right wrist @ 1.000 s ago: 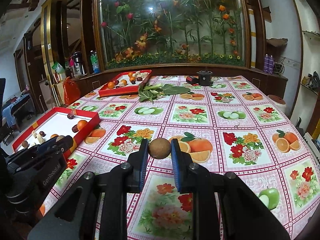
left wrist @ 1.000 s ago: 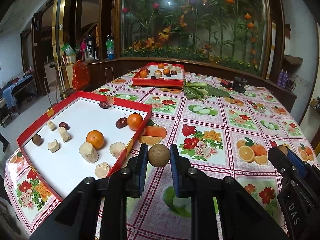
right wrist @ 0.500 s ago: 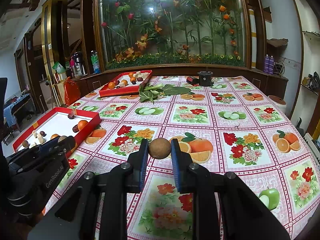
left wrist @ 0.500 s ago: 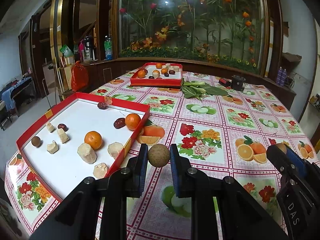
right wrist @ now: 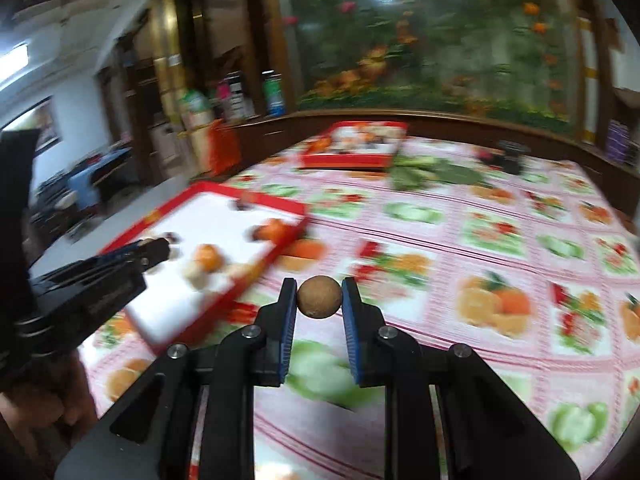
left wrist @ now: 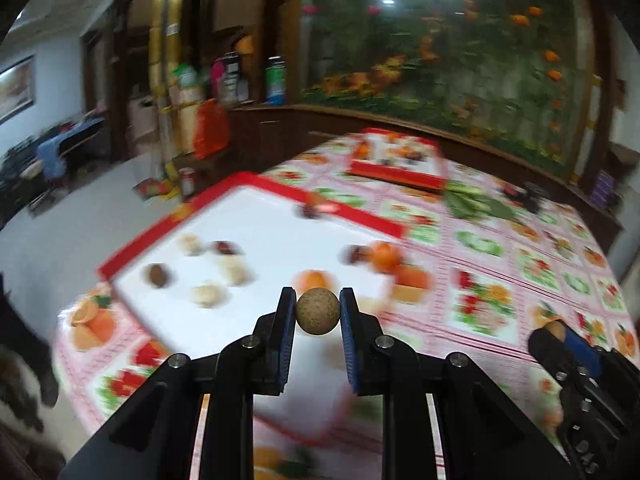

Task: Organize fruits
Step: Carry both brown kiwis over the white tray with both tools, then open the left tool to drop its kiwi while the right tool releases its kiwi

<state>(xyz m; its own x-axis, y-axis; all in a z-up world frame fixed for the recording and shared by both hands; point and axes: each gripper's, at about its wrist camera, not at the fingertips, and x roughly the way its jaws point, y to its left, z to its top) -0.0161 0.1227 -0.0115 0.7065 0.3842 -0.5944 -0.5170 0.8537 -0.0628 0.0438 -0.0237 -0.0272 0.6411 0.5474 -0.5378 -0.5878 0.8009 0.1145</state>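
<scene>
Left gripper (left wrist: 318, 312): clamped on a round brown fruit (left wrist: 317, 311), which sits between the blue pads at the fingertips, above the near edge of the closer tray.
Right gripper (right wrist: 319, 298): clamped on a second brown ball-shaped fruit (right wrist: 319, 297), held over the flowered tablecloth just right of the closer tray.
Closer tray (left wrist: 168, 216): red rim, white floor, at the table's left side; the picture is smeared by motion.
In the closer tray: two oranges (left wrist: 384, 255), several pale chunks (left wrist: 206, 294), a few dark red pieces (left wrist: 224, 247) and one brown ball (left wrist: 158, 275), all lying apart.
Farther tray (left wrist: 394, 170): red, near the far edge of the table, with mixed fruit too blurred to sort.
Green leaves (right wrist: 436, 172): on the cloth just beside the farther tray.
Tablecloth (right wrist: 500, 240): pink checks with printed fruit and flowers.
</scene>
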